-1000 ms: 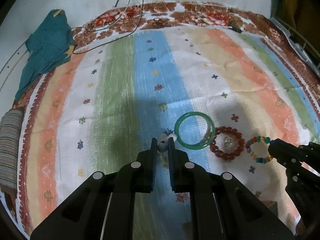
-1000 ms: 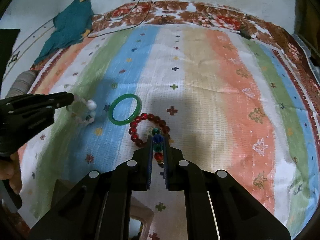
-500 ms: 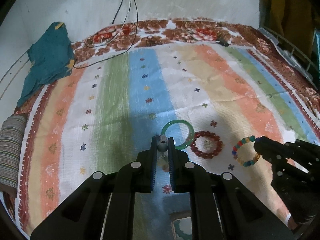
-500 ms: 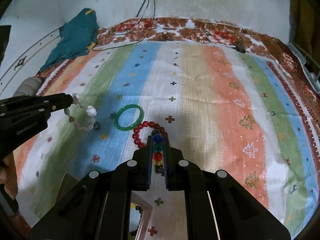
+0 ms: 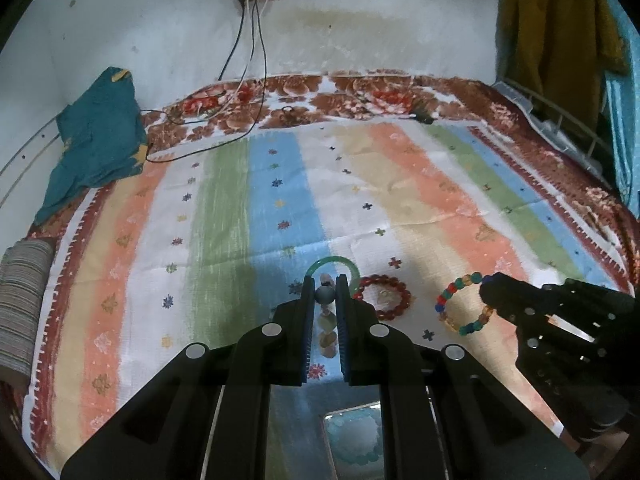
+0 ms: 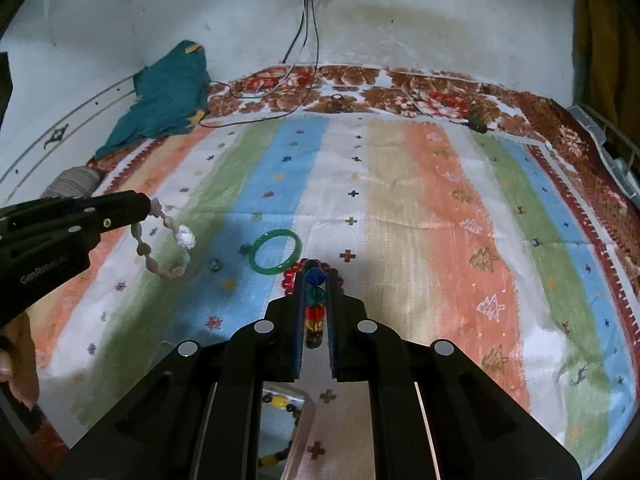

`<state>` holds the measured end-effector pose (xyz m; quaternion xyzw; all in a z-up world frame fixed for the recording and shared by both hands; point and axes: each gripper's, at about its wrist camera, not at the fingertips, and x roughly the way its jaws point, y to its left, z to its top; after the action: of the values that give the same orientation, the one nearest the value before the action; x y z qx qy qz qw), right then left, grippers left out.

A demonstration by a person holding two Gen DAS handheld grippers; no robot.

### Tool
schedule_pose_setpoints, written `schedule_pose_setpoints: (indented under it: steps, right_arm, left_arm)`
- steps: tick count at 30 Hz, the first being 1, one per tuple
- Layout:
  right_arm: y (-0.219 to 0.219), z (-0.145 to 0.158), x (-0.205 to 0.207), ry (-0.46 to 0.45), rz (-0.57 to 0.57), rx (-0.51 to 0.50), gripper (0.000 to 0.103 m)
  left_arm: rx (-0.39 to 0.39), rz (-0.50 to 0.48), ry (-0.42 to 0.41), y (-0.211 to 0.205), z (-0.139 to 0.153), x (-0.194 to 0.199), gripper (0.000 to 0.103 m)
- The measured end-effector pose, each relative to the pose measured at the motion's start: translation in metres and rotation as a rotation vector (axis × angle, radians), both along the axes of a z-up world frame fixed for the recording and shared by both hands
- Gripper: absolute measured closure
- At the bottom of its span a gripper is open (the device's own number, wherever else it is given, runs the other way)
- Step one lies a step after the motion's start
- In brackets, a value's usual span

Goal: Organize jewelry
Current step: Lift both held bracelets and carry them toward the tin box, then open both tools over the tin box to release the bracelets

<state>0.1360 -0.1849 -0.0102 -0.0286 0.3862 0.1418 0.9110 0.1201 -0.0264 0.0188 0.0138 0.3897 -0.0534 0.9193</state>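
My left gripper (image 5: 325, 294) is shut on a pale stone bracelet (image 6: 164, 246), which hangs from its tips above the striped cloth. My right gripper (image 6: 316, 278) is shut on a multicoloured bead bracelet (image 5: 464, 304), also lifted off the cloth. A green bangle (image 6: 276, 255) and a red bead bracelet (image 5: 383, 297) lie side by side on the cloth, just beyond both grippers' tips. The right gripper shows at the right edge of the left wrist view, the left gripper at the left edge of the right wrist view.
The striped cloth (image 5: 400, 184) covers a bed against a white wall. A teal garment (image 5: 96, 140) lies at the far left corner. Cables (image 5: 240, 80) hang from a wall socket onto the bed. A clear box (image 5: 356, 436) sits below the left gripper; another box (image 6: 286, 420) sits under the right gripper.
Both grippers have risen and pulled back from the cloth, each carrying its bracelet. The bangle and red bracelet stay in place.
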Motion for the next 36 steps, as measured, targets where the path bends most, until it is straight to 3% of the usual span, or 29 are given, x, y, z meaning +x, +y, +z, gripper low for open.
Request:
schedule_pose_setpoints:
  steps: [6, 24, 36]
  right_arm:
    - [-0.002, 0.01, -0.015, -0.025, 0.013, 0.022, 0.093]
    - [0.003, 0.014, -0.058, -0.011, 0.084, 0.045, 0.093]
    - [0.005, 0.006, -0.077, 0.023, 0.115, 0.053, 0.093]
  left_arm:
    - [-0.071, -0.036, 0.021, 0.003, 0.005, -0.013, 0.093]
    - [-0.083, -0.082, -0.022, -0.006, 0.018, -0.066, 0.093]
    - [-0.097, -0.082, -0.001, -0.01, 0.015, -0.084, 0.093]
